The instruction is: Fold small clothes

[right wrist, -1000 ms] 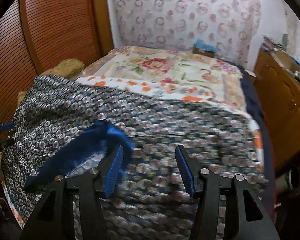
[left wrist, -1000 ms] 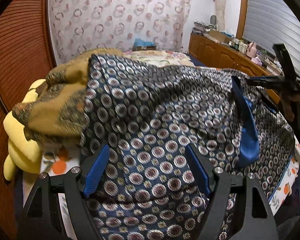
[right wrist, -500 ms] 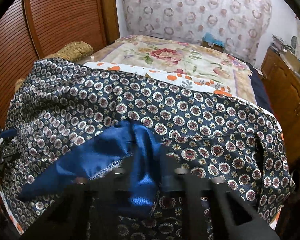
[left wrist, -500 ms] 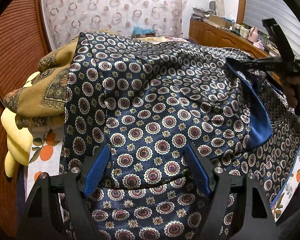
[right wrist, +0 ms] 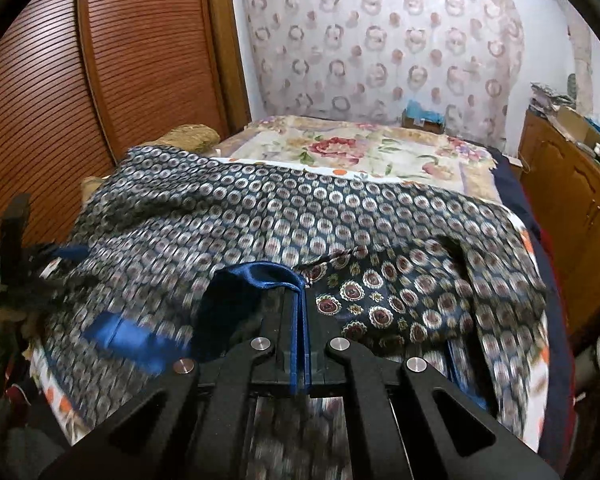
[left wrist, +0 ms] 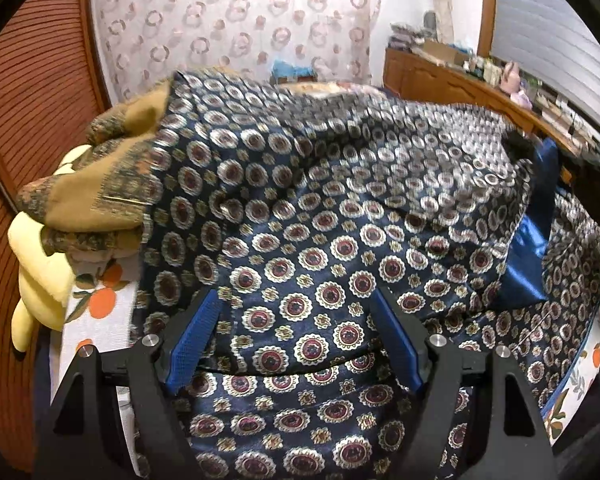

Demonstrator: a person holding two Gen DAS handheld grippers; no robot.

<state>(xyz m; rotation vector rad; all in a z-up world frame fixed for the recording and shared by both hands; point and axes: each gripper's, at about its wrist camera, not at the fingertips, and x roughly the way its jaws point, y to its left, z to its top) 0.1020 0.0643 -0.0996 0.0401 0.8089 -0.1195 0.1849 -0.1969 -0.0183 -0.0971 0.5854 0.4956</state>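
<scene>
A navy garment printed with round medallions lies spread over the bed, and its plain blue lining shows at a turned-up edge. My left gripper hovers low over the near part. Its blue pads stand wide apart with a fold of the cloth lying between them, not pinched. My right gripper is shut on the garment's blue-lined edge, which bunches over its fingertips. In the right wrist view the left gripper shows at the far left.
A brown patterned cloth and a yellow plush toy lie at the bed's left side on an orange-print sheet. A floral bedspread covers the far half. A slatted wooden wardrobe stands left, a cluttered dresser right.
My right gripper went from open to shut on the blue-lined edge and has carried it sideways, drawing the cloth with it. The left gripper has stayed where it was, still open.
</scene>
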